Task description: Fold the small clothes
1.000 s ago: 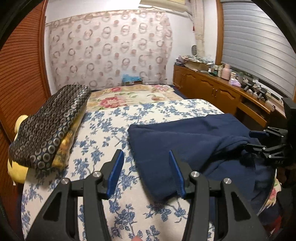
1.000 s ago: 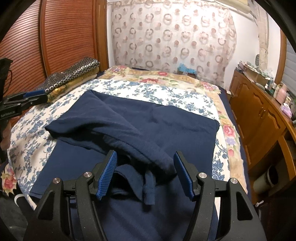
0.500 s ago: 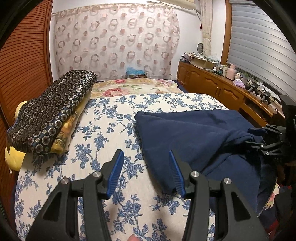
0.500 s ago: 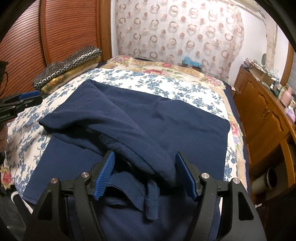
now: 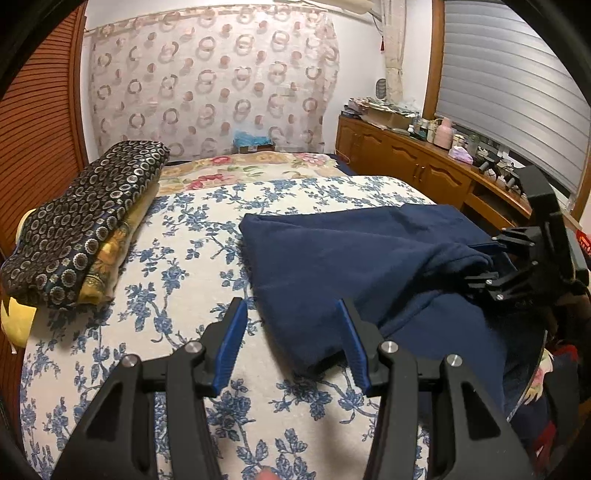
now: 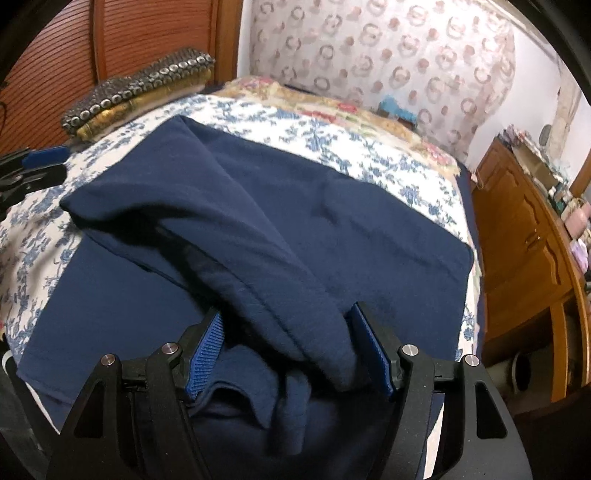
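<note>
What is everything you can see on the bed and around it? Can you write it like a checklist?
Surface: bed with blue-flowered cover.
Job's things: navy garment spread on the bed, one part folded across it.
Clutter: stack of folded patterned cloths on the bed's far left side.
Grippers: left gripper open, holding nothing, at the garment's edge; right gripper open, jaws on either side of the bunched fold.
Cables: nothing seen.
Surroundings: wooden cabinet topped with small items, circle-print curtain, window blinds, slatted wooden door.
</note>
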Demonstrator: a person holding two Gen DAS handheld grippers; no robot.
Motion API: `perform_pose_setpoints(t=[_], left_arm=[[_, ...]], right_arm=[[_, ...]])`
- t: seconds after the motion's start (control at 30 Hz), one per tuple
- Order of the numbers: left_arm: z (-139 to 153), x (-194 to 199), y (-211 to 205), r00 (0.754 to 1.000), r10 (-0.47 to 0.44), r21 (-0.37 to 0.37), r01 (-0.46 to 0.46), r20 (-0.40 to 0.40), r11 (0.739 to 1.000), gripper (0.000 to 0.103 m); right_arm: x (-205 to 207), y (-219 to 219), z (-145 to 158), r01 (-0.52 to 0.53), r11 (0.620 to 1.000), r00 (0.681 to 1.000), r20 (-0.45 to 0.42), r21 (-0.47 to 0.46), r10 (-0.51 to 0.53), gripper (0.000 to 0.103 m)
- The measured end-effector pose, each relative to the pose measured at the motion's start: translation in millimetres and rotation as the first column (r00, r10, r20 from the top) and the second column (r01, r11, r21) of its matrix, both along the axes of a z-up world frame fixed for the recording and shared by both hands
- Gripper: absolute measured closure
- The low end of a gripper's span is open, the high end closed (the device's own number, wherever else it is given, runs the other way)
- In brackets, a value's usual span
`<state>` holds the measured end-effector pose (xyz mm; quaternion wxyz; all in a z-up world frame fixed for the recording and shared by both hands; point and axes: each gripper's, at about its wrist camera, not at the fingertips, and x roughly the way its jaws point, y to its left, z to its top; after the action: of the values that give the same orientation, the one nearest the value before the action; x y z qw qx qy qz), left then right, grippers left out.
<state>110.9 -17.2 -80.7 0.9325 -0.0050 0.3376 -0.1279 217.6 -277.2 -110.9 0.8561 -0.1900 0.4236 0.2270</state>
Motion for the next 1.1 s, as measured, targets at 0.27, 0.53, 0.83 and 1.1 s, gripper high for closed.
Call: perform_pose_setpoints(t=[0.27,0.53,0.83,1.1], left_arm=[[1.2,-2.3,2.5,1.0,0.008,-0.009,-0.008,0.007,1.0,0.054],[14.3,-10.4,8.0,0.999,0.01,-0.027,-0.008,0.045,1.0,0.054],[15.2,-12.2,-2.5,0.999,-0.027,-0.029,0.028,0.042,0.999,0.054],[13.1,-12.7,-15.9,0.998,-0.055,-0.017,0.056,0.035,0.998,0.054]], right_arm=[[-25.6,0.4,18.9,-0.046,0.996,0.996,0.073,0.077,0.04,0.091],[-72.4,-14.6,81.5,-0.056,0.972,0.985,0.173,0.228,0.016,0.092],[-94.7,-75.8,79.0,0.098,0.975,0.987,0.109,0.2,-0.121,0.091],[-91.8,-102.3,29.3,0.215,0.964,0.976,0.001,0.154,-0.218,0.058]])
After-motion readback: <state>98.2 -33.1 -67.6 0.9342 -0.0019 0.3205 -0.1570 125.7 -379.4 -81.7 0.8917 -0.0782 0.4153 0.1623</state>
